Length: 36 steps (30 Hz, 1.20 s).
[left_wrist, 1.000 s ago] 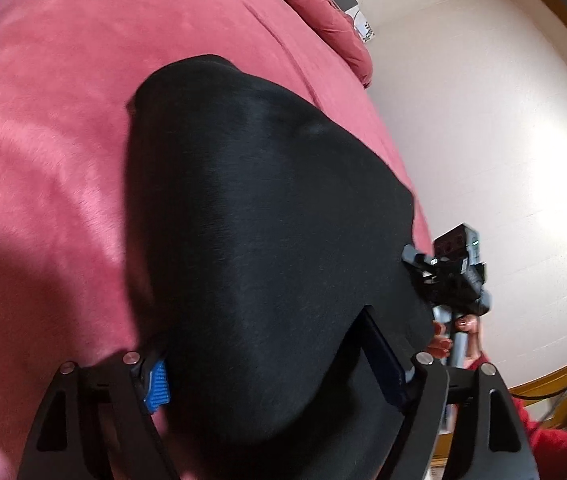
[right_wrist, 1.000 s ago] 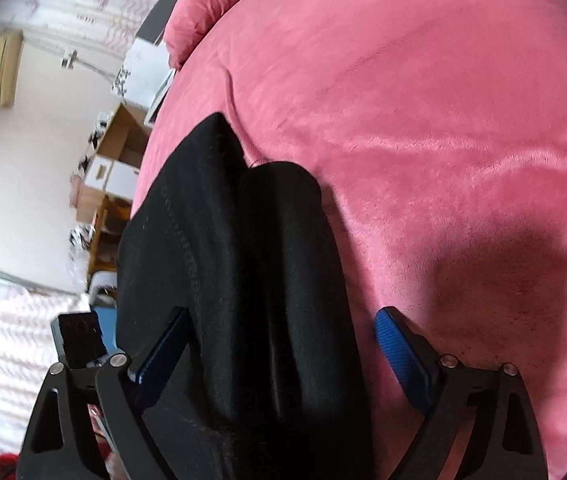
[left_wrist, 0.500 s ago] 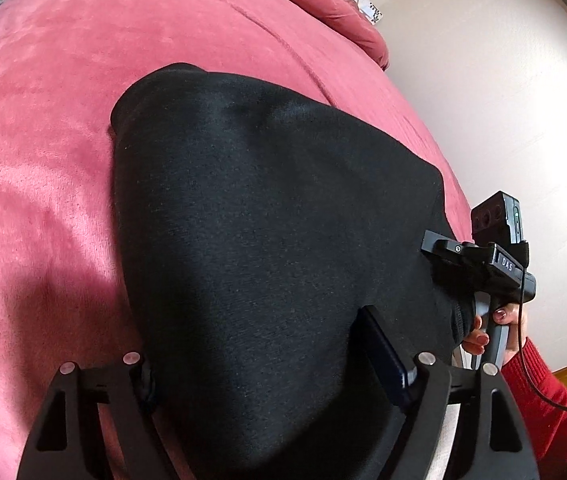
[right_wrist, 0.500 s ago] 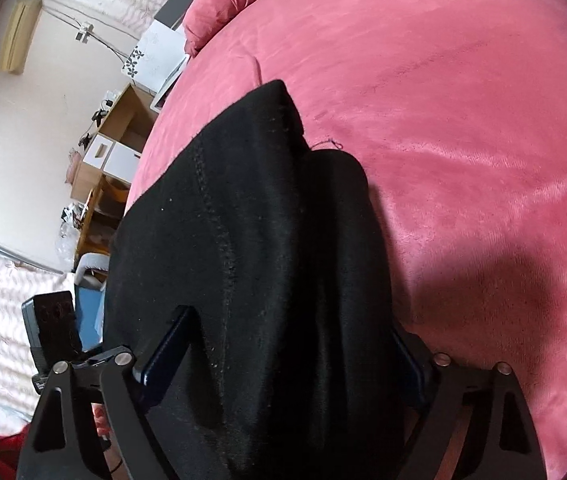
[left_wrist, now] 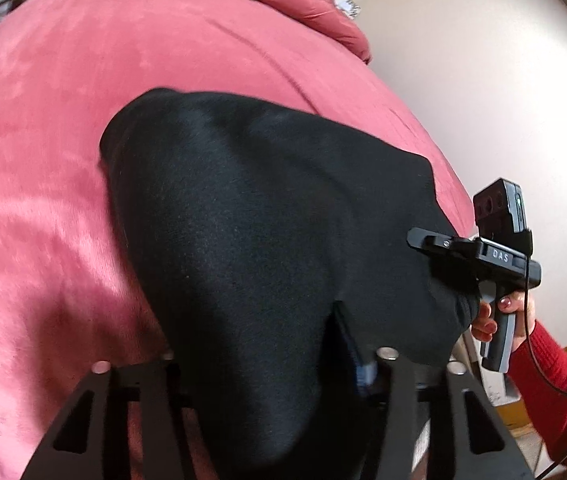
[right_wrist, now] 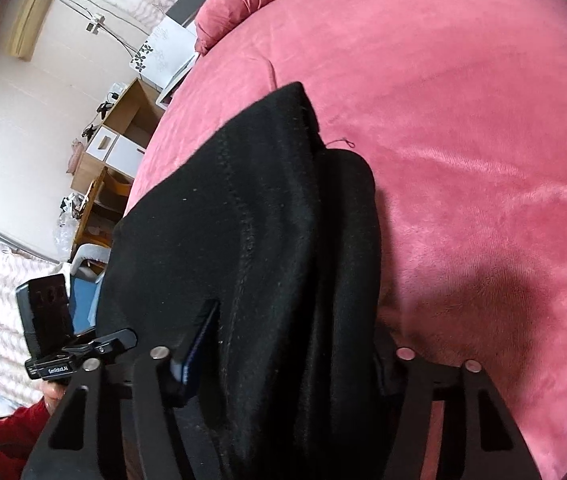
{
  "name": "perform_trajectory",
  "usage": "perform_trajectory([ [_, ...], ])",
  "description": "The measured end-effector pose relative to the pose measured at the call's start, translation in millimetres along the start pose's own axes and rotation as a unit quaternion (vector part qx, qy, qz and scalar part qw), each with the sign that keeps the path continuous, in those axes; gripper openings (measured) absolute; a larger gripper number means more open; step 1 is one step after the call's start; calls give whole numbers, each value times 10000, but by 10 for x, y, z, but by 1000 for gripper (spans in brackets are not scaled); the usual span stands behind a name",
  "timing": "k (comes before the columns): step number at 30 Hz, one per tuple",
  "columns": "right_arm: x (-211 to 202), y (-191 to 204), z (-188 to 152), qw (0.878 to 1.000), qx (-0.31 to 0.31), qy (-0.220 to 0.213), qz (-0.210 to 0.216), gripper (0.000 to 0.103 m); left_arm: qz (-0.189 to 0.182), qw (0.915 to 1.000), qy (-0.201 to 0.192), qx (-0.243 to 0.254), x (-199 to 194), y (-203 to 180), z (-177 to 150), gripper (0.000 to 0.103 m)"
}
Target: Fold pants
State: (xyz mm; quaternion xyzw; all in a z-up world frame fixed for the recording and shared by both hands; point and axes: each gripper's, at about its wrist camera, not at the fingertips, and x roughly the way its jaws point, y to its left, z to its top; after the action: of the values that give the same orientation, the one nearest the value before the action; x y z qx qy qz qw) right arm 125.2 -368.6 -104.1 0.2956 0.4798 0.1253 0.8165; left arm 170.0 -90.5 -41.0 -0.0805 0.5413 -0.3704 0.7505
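Both jaws closing on the near edge of the black pants (left_wrist: pixel 267 248): left gripper (left_wrist: pixel 267 364) and right gripper (right_wrist: pixel 283 356) each bracket bunched cloth, so I can lift it off the pink bed (right_wrist: pixel 463 120).

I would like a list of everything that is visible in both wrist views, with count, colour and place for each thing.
black fabric pants: one, black, lying on the bed, near end between both grippers' jaws
pink plush bed cover: one, pink, under the pants
pink pillow: one, pink, far end of the bed
wooden shelf unit: one, light brown, by the wall beside the bed
white patterned box: one, white with black flowers, next to the bed's head
left gripper: one, black, jaws closing with pants cloth between them
right gripper: one, black with blue pads, jaws closing with pants cloth between them
hand: one, on the right gripper's handle
red sleeve: one, red, behind that hand
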Motion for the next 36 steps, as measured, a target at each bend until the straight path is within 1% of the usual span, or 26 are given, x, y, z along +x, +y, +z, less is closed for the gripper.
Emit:
perform_trajectory([
  [2,-32,93,10,9999,-101,-40,-66,57,1,10000,-3,77,-53,-15,32,43],
  [4,-80,191,31,9997,-202,-119,-24,53,40,9999,-17,133,-130,-14,51,41],
  [7,-123,398,82,9986,-406,-302,145,51,286,9989,-186,325,-286,-19,125,40],
  [10,-83,597,228,9969,-568,-479,258,51,507,9967,-439,447,-449,38,248,40],
  [13,71,814,488,9947,-685,-680,356,50,615,9951,-649,431,-606,200,458,40],
  [17,343,1034,854,9932,-769,-747,460,50,874,9912,-888,450,-762,449,790,40],
  [21,646,1190,1164,9925,-805,-775,504,50,1030,9891,-985,374,-806,718,1087,40],
  [24,887,1218,1372,9937,-701,-753,435,50,1214,9873,-940,405,-749,905,1325,40],
  [28,1162,1112,1567,9967,-431,-641,255,51,1154,9911,-657,133,-547,1213,1544,43],
  [30,1239,1019,1584,9976,-296,-577,223,54,1071,9923,-624,58,-471,1303,1522,52],
  [32,1279,928,1568,9978,-243,-558,252,58,871,9935,-730,-78,-440,1404,1467,59],
  [34,1272,874,1516,9976,-290,-603,169,66,658,9936,-848,-339,-482,1551,1302,64],
  [35,1258,847,1493,9975,-287,-625,161,66,601,9930,-914,-450,-452,1566,1304,67],
  [36,1239,840,1469,9974,-285,-637,173,66,536,9915,-1026,-597,-464,1609,1217,68],
])
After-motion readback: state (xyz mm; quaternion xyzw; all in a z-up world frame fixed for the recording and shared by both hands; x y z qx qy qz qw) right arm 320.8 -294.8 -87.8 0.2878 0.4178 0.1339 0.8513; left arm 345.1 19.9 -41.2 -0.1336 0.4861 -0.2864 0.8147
